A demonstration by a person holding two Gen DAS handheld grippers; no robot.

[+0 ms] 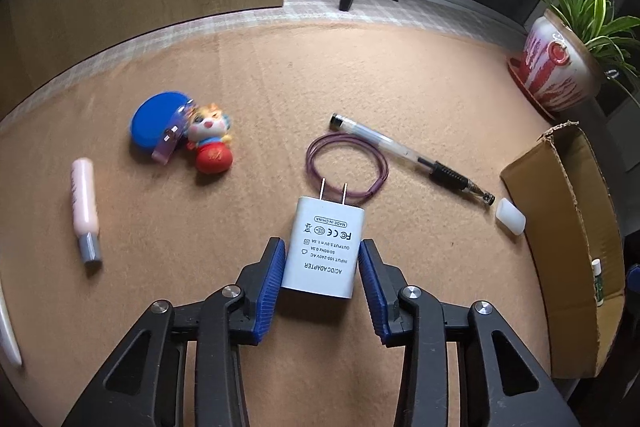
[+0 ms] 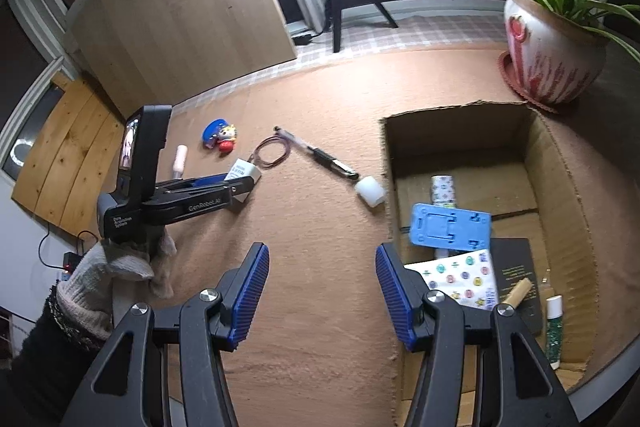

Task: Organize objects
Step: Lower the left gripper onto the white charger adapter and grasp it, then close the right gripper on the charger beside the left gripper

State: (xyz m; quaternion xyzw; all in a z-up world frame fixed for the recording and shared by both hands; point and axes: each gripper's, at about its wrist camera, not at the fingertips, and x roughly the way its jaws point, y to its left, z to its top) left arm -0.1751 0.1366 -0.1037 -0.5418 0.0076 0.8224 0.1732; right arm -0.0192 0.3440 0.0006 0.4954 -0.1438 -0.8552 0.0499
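A white AC adapter (image 1: 323,247) lies between the blue pads of my left gripper (image 1: 322,251); the left pad touches it and a thin gap shows at the right pad. It also shows in the right wrist view (image 2: 242,169). Beyond it lie a purple cable loop (image 1: 347,163), a pen (image 1: 412,157), a white eraser (image 1: 510,217), a toy figure (image 1: 210,143), a blue lid (image 1: 158,123) and a pink tube (image 1: 84,205). My right gripper (image 2: 322,287) is open and empty beside the cardboard box (image 2: 560,163).
The box holds a blue stand (image 2: 450,231), a patterned card (image 2: 460,277), a dark booklet (image 2: 516,267) and small tubes. A potted plant (image 2: 548,47) stands behind the box. A wooden panel (image 2: 180,11) stands at the back left.
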